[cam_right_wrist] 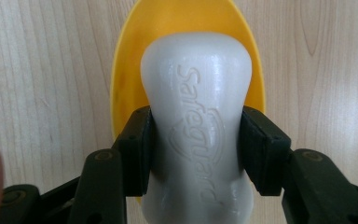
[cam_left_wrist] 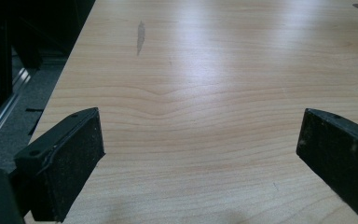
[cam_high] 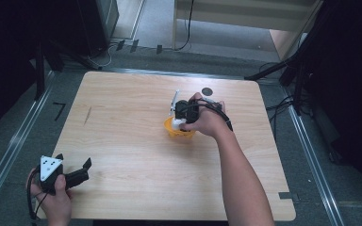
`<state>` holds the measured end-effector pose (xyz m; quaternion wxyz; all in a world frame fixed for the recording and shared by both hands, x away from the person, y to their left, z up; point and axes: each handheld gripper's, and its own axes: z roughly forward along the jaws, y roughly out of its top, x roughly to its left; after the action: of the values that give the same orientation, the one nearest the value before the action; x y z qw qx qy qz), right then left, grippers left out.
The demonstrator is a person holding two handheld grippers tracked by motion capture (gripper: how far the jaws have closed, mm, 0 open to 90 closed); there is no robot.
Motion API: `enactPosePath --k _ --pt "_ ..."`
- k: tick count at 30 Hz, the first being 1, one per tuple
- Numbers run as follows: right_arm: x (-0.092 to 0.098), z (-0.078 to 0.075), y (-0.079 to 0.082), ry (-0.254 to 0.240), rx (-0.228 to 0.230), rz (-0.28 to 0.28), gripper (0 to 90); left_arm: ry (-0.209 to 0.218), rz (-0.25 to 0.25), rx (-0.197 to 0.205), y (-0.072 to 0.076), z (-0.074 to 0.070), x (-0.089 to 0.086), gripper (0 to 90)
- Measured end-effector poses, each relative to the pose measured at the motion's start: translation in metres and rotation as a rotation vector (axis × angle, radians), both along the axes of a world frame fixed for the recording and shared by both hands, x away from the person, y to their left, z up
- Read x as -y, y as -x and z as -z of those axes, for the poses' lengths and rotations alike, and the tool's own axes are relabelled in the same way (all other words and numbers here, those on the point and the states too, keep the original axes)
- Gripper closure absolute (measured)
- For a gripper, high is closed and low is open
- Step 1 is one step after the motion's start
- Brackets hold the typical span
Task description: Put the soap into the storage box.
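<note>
White soap bar [cam_right_wrist: 197, 135] clamped between right hand-held gripper [cam_right_wrist: 196, 149] jaws, over yellow dish [cam_right_wrist: 186, 28].

I see a white soap bar [cam_right_wrist: 196, 126] embossed with lettering, over a yellow bowl [cam_right_wrist: 121, 84]. My table [cam_high: 136, 141] is pale wood with fine grain and one dark streak [cam_left_wrist: 140, 36]. Both grippers' jaws are black.

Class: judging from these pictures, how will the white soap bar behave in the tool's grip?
The soap bar looks rigid, keeping its shape between the right tool's jaws. Its smooth, rounded, waisted sides probably make it slippery.
</note>
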<state>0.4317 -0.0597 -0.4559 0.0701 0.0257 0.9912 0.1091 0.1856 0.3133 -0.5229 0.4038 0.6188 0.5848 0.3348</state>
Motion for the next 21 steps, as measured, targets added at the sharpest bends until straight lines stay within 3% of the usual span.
enactPosePath --k 11,21 --pt "-0.004 0.008 -0.001 0.006 -0.014 0.007 50.2 0.003 -0.002 -0.003 0.000 0.000 0.000 1.1" --pt "-0.002 0.010 -0.003 -0.027 -0.035 0.023 45.9 0.003 -0.002 -0.004 0.000 0.000 0.000 1.1"
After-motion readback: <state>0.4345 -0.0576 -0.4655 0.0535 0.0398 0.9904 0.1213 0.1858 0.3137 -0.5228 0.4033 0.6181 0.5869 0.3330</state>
